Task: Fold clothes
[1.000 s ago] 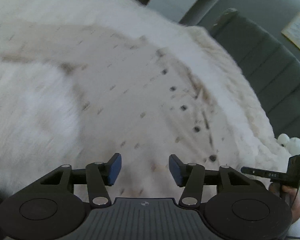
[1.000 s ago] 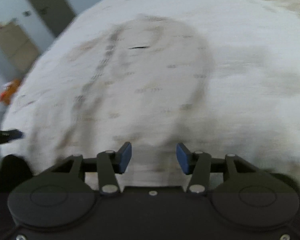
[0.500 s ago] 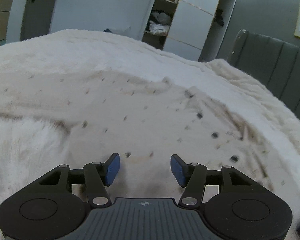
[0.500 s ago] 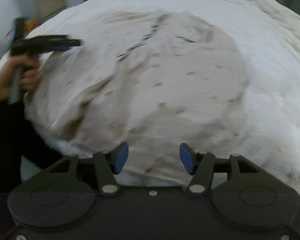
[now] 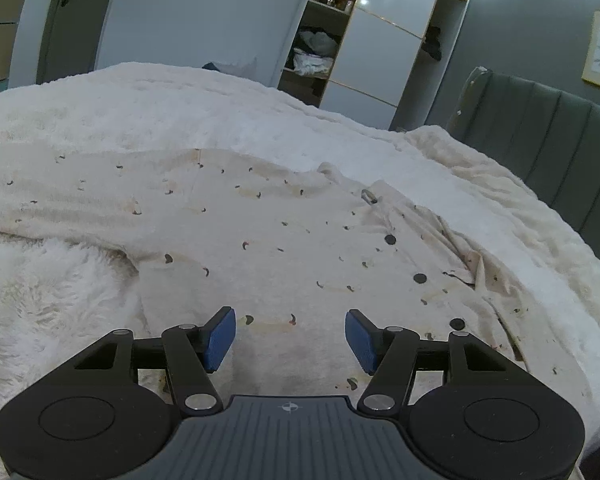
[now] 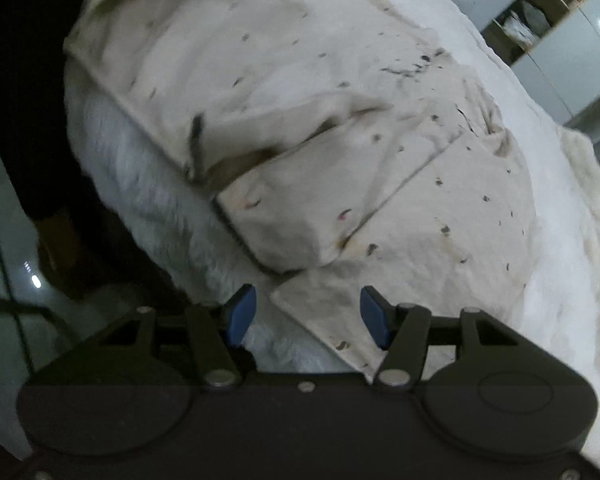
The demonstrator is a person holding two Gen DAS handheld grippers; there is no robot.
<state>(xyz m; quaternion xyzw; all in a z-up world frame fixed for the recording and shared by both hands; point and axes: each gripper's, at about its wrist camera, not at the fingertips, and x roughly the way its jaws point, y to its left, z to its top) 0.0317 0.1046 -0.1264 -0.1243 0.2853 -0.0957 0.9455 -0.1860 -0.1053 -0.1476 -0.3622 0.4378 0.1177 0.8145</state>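
A cream shirt (image 5: 300,240) with small dark marks and dark buttons lies spread on a white fluffy blanket (image 5: 40,300). My left gripper (image 5: 290,338) hovers low over the shirt's near part. Its jaws are opening and nothing is between the blue pads. In the right wrist view the same shirt (image 6: 340,80) shows a sleeve folded across its body. My right gripper (image 6: 308,316) is open over the bed's edge. A flat corner of the shirt's cloth (image 6: 324,332) lies under the gap, and the pads do not touch it.
A grey padded headboard (image 5: 560,152) stands at the right, with an open wardrobe (image 5: 380,60) behind the bed. In the right wrist view a person's dark clothing (image 6: 28,80) and shiny floor (image 6: 4,240) lie left of the blanket's edge (image 6: 148,184).
The right gripper has rolled and swung from over the shirt's middle to its corner at the bed's edge. The left gripper has tipped up and settled, its jaws slightly wider.
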